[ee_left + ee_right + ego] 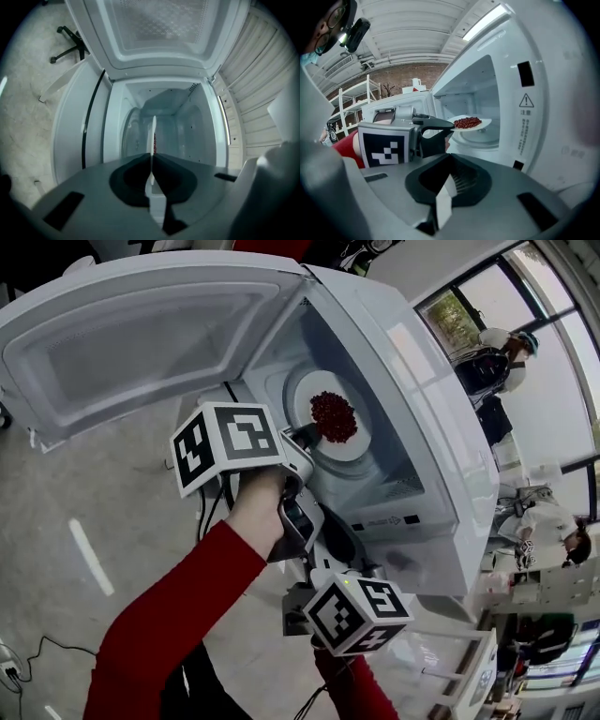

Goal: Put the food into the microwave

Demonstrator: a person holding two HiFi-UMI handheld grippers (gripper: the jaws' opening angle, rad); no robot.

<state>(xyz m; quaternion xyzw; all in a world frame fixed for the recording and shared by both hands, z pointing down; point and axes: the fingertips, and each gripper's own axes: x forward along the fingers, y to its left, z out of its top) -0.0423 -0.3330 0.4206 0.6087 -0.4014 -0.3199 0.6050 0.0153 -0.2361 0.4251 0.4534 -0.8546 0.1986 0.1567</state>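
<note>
A white plate point(349, 448) heaped with red beans point(333, 416) hangs level inside the open microwave point(427, 484), above the glass turntable point(480, 140). My left gripper point(305, 435) is shut on the plate's near rim and reaches through the door opening. In the left gripper view the plate point(153, 131) shows edge-on between the jaws of the left gripper point(151, 173). From the right gripper view I see the plate point(483, 124), the beans point(467, 123) and the left gripper point(450, 124) from the side. My right gripper point(443, 194) stays low in front of the microwave, shut and empty; its marker cube point(356, 613) shows in the head view.
The microwave door point(131, 334) is swung wide open to the left. An office chair point(70, 44) stands on the floor beyond it. A cable point(37, 652) lies on the floor at lower left. People point(502, 362) stand at the right by the windows.
</note>
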